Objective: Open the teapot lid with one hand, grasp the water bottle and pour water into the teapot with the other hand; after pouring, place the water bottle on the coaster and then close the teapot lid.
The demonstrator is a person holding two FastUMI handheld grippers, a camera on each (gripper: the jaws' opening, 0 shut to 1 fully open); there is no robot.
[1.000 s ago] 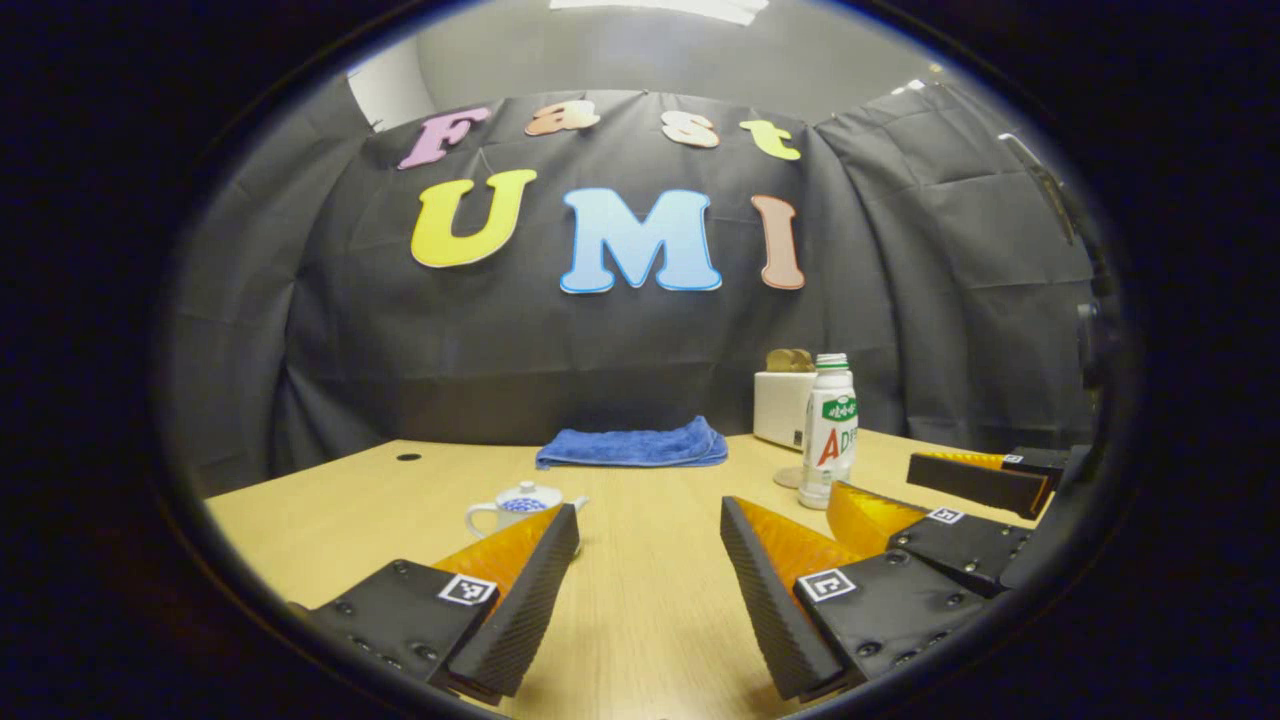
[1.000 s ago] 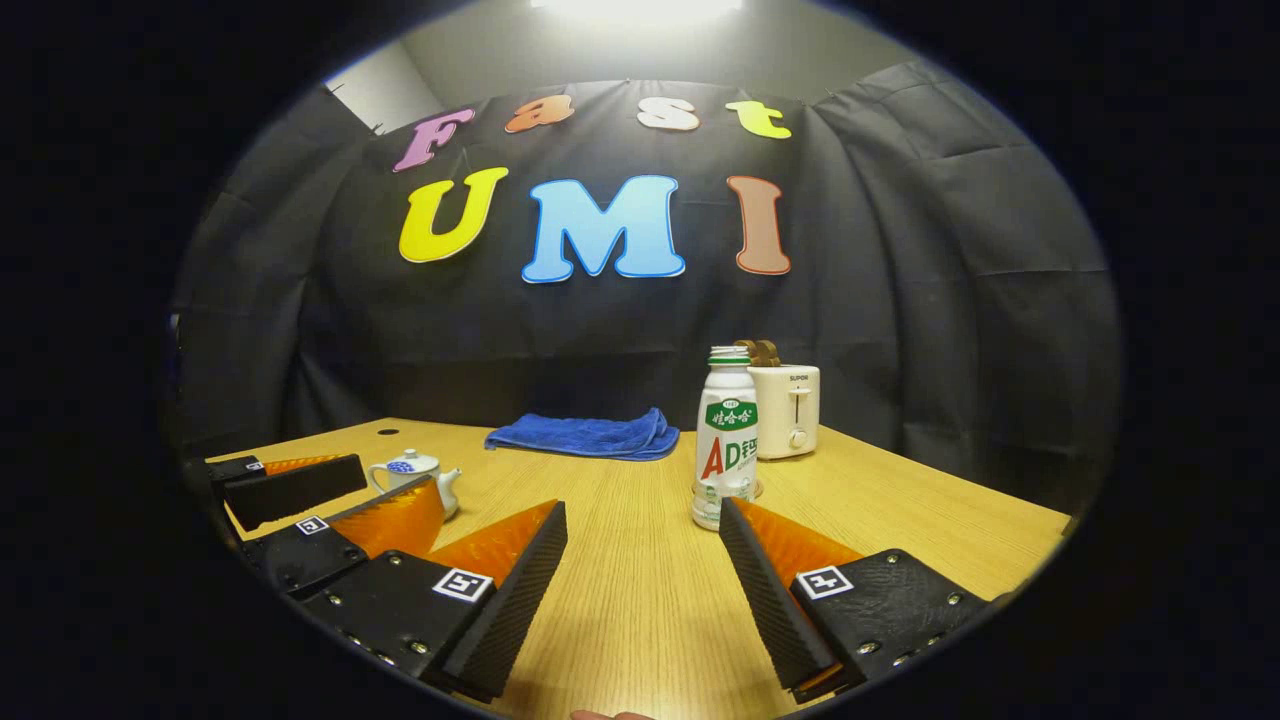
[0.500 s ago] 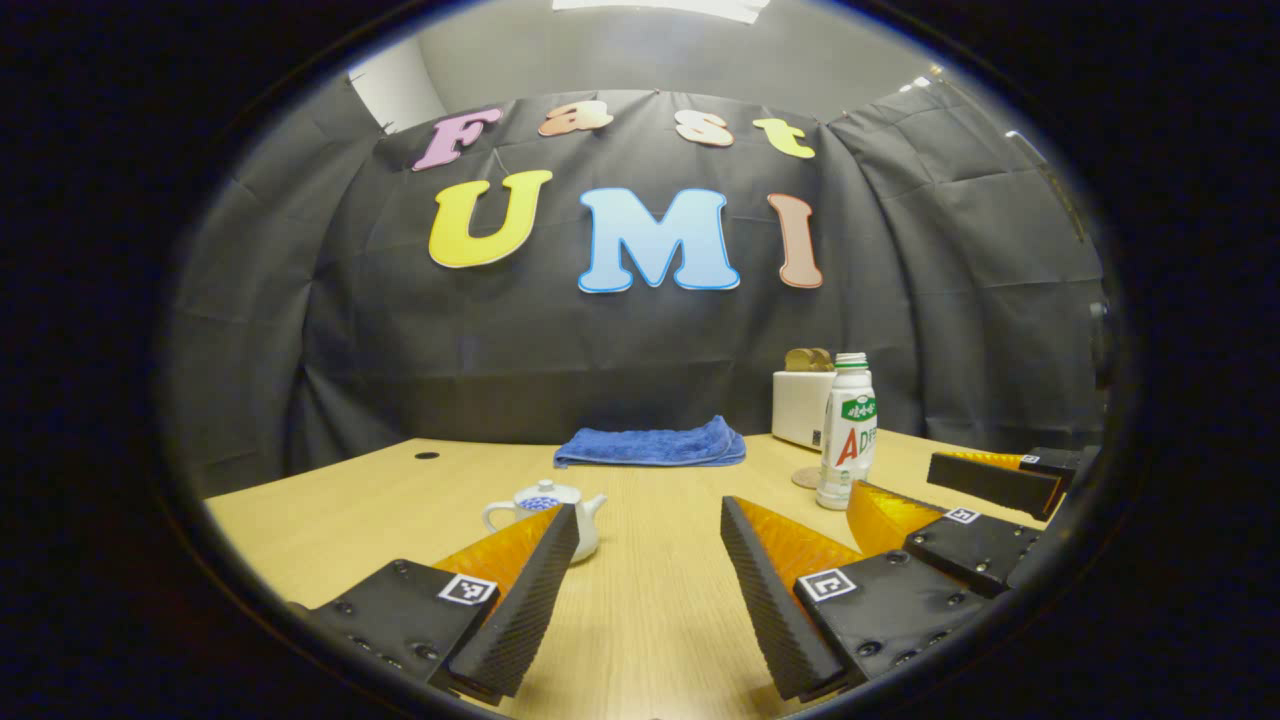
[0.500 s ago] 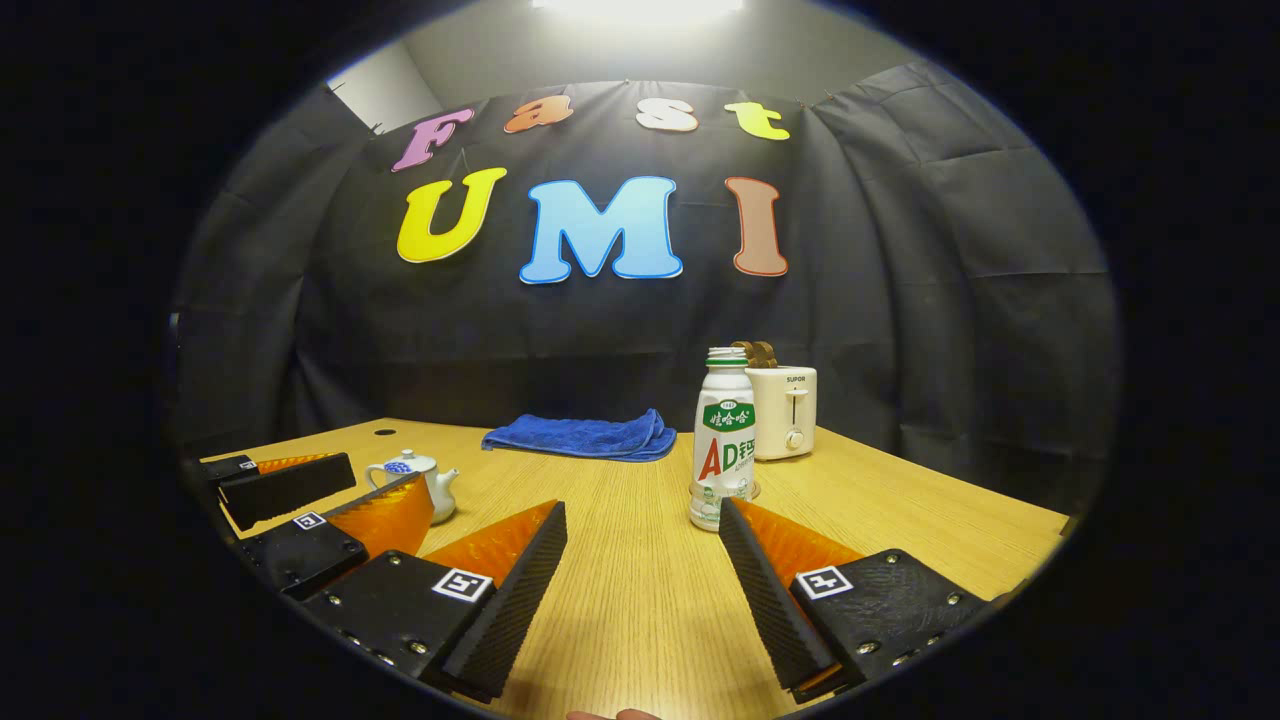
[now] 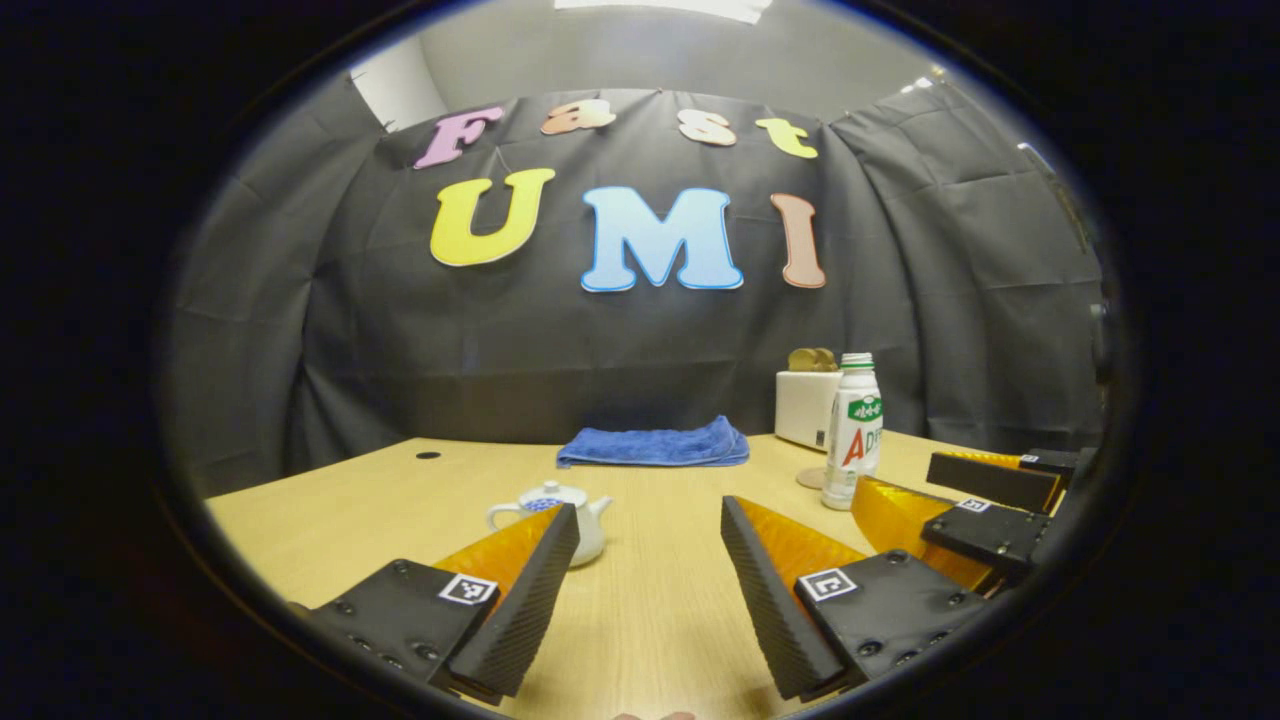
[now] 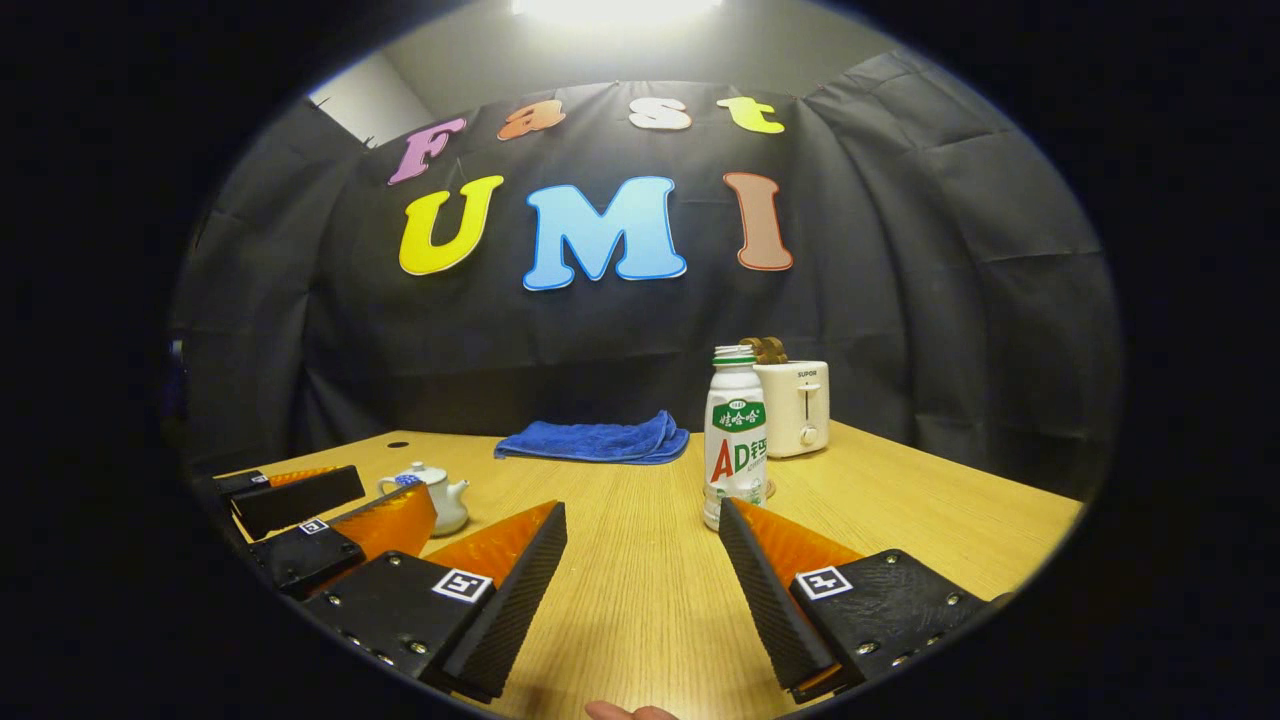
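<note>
Two grippers hover low over the worktop, both with fingers spread and holding nothing: the left gripper faces the teapot, the right gripper the water bottle. The bottle stands upright, long axis vertical, beside the coaster; the teapot's lid is on, its spout pointing toward the bottle. A clumsy pinch on the small knob could probably drag the pot, and a high grasp might tip the tall bottle

Bright overhead ceiling light glaring, sharp focus, strong fisheye curvature, dim edges
</note>
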